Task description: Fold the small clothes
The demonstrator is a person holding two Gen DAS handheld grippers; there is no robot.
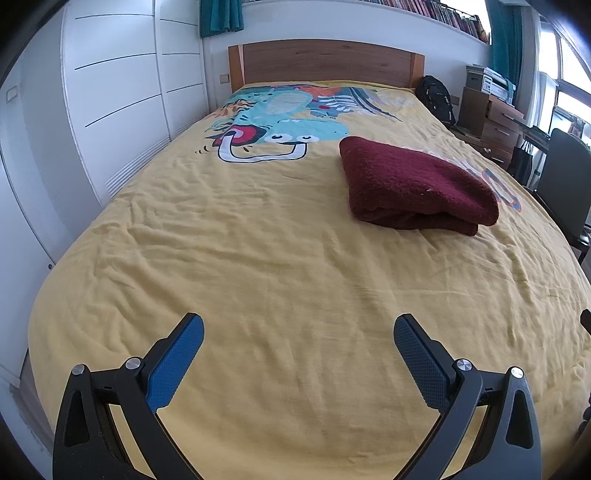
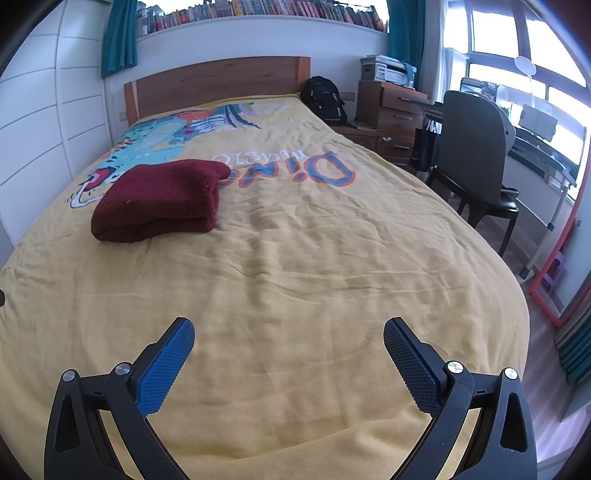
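**Folded garment on the bed, both grippers empty**

Left wrist view: the left gripper [image 1: 298, 325] fills the bottom of the frame, its two fingers spread wide apart with nothing between them. The blue pads [image 1: 175, 363] face inward above wrinkled yellow bedspread [image 1: 258, 258]. A dark red garment [image 1: 413, 182] lies folded into a thick bundle right of centre in the upper half, its layered edge turned toward the camera. It rests on the bedspread, well apart from the gripper. A cartoon dinosaur print [image 1: 280, 118] sits above and left of the garment, near the wooden headboard [image 1: 325, 61] at the top centre. White wardrobe doors [image 1: 114, 96] fill the upper left. A black backpack [image 1: 436, 98] stands at the upper right beside the bed.

Right wrist view: the right gripper [image 2: 289, 330] occupies the bottom of the frame, fingers likewise wide apart and holding nothing. The garment [image 2: 162, 199] lies at the left of the frame, above the gripper and well clear of it. Upside-down lettering [image 2: 295, 166] shows just right of the garment. A chair [image 2: 476, 155] stands at the right edge beside the bed, with a wooden dresser [image 2: 391, 110] behind it and a bookshelf [image 2: 258, 9] along the top.
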